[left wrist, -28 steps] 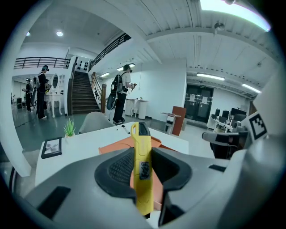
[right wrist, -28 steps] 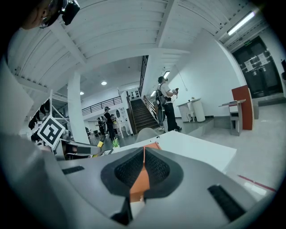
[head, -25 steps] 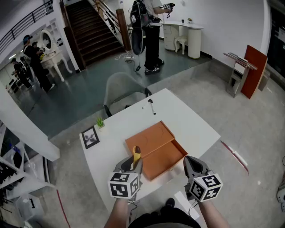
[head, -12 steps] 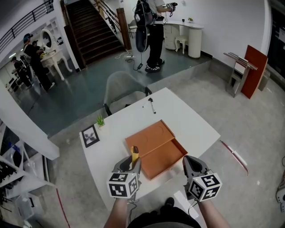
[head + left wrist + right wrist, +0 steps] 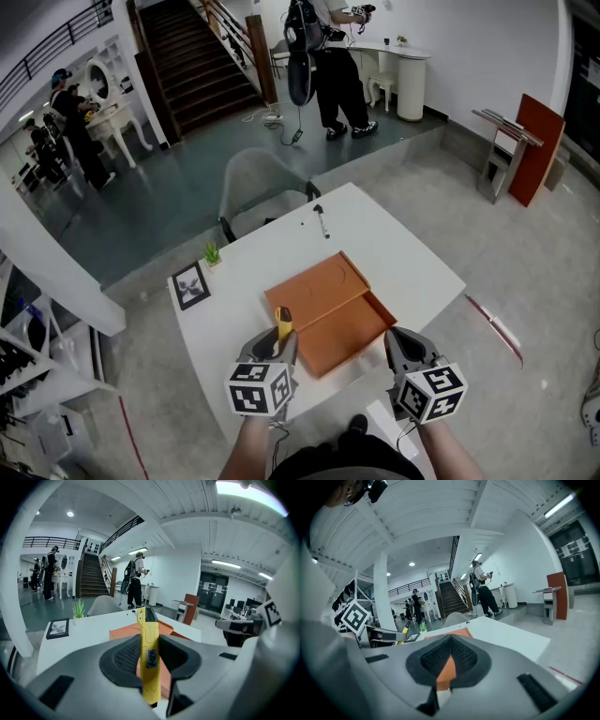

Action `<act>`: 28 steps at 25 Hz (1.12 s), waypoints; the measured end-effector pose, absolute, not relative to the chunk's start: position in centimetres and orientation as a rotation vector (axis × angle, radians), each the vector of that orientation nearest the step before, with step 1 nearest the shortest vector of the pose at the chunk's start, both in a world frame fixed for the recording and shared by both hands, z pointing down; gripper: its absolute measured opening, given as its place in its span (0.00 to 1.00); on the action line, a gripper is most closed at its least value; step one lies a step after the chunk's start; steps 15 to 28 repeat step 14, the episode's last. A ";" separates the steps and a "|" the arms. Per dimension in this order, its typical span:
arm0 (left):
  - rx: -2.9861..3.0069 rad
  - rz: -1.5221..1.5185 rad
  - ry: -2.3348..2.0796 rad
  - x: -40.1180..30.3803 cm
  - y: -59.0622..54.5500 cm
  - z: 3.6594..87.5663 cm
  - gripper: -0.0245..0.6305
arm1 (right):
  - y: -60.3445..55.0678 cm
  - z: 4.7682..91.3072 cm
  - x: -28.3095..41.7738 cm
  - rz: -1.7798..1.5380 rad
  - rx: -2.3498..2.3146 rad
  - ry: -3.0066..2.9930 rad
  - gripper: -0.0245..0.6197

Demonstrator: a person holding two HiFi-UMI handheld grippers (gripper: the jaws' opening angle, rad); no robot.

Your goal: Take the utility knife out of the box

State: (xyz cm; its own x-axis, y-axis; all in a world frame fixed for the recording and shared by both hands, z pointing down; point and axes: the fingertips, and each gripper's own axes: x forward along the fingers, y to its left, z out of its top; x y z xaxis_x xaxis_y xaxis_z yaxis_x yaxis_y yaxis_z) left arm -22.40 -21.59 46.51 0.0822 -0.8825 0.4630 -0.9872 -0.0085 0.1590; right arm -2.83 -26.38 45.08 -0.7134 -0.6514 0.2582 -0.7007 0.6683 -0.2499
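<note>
A yellow utility knife (image 5: 146, 620) with a dark cap at its upper end and a small dark label on its flank is seen standing nearly upright, out of the orange box (image 5: 328, 314) and raised above the box's near left corner. The print on the label is too blurred to be read. In the left gripper view the knife's lower end is cut off behind the gripper body, and in the head view only its upper end (image 5: 284, 323) is shown above the jaws. The inside of the box is hard to make out from any view, and only thin orange strips of it (image 5: 123, 633) (image 5: 447, 633) are shown past the jaws in the two gripper views. The left gripper (image 5: 150, 644) is pinched on the knife's handle, the ribbed pads being pressed against both flanks, so the jaws are kept partly apart by its thickness. The right gripper (image 5: 449, 656) is held just off the box's near right corner (image 5: 403, 349); its jaw tips are brought together and nothing is gripped between them.
</note>
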 end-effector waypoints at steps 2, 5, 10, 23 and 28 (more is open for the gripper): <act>1.934 0.325 -1.838 -22.4 -21.7 46.6 0.22 | -26.4 45.1 -2.9 0.502 1.113 -2.731 0.04; 1.935 0.331 -1.836 -22.6 -21.8 46.8 0.22 | -26.5 45.2 -3.2 0.510 1.111 -2.735 0.04; 1.946 0.334 -1.838 -22.4 -22.0 46.7 0.22 | -26.6 45.1 -3.1 0.493 1.116 -2.726 0.04; 1.950 0.336 -1.840 -22.5 -22.1 46.5 0.22 | -26.6 45.0 -3.3 0.491 1.112 -2.726 0.04; 1.950 0.336 -1.840 -22.5 -22.1 46.5 0.22 | -26.6 45.0 -3.3 0.491 1.112 -2.726 0.04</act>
